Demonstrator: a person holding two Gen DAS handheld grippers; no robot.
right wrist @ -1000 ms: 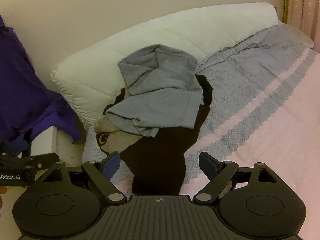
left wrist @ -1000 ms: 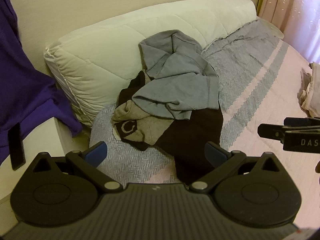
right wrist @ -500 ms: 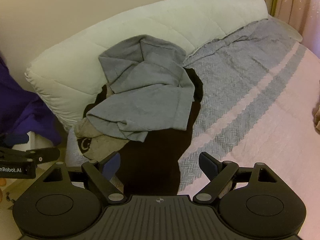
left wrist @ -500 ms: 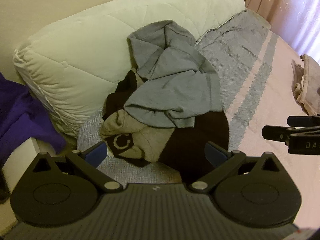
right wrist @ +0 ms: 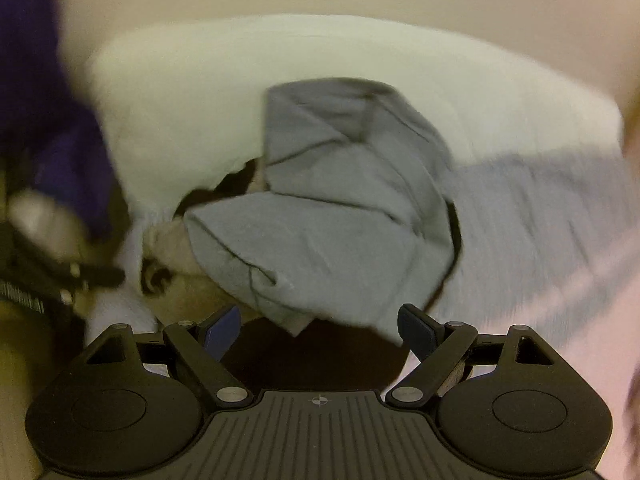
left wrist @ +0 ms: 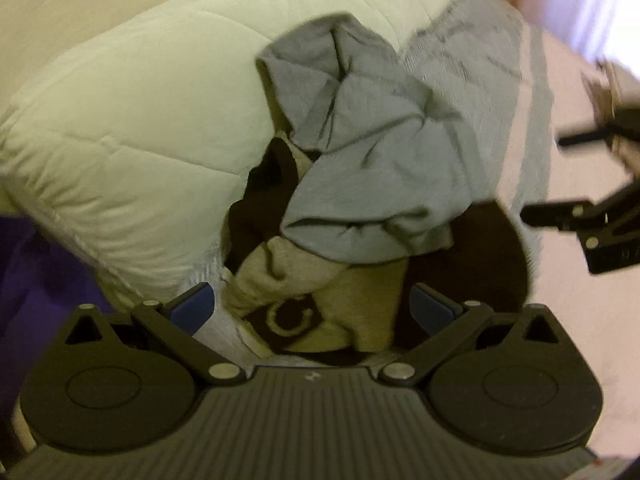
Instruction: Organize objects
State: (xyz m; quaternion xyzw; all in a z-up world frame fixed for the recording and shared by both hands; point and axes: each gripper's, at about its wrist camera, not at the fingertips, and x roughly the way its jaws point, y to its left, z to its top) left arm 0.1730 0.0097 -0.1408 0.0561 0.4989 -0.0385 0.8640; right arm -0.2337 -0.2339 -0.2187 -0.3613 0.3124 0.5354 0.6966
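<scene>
We hold the left gripper (left wrist: 310, 308) with its jaws spread wide and nothing between them. The right gripper (right wrist: 320, 326) is likewise spread and empty.

Change since half a second ago: both wrist views have closed in on the clothing heap, which now fills the centre of each frame, and both pictures are blurred by motion. The blue pads that then framed open bedding now frame garments. We judge this as the approach phase of a first pick; no garment is gripped yet.

Location of the task items: the crumpled grey cotton garment (left wrist: 372, 168) lies on top of the heap, at centre frame in both views, leaning against the pale quilted duvet roll (left wrist: 132, 132) in the upper left. Beneath it lies the tan and dark brown knit garment with a letter patch (left wrist: 304, 308), directly between the left gripper's pads at lower centre. A dark brown fabric panel (right wrist: 316, 356) sits between the right gripper's pads. All rest on the bed with the grey and pink striped herringbone cover (left wrist: 532, 92), at right of frame.

A purple cloth (right wrist: 44, 92) hangs at the left edge of the right wrist view.

Containers: no basket, box or drawer is visible in either view. The destination for the garments cannot be determined from these pictures.
</scene>
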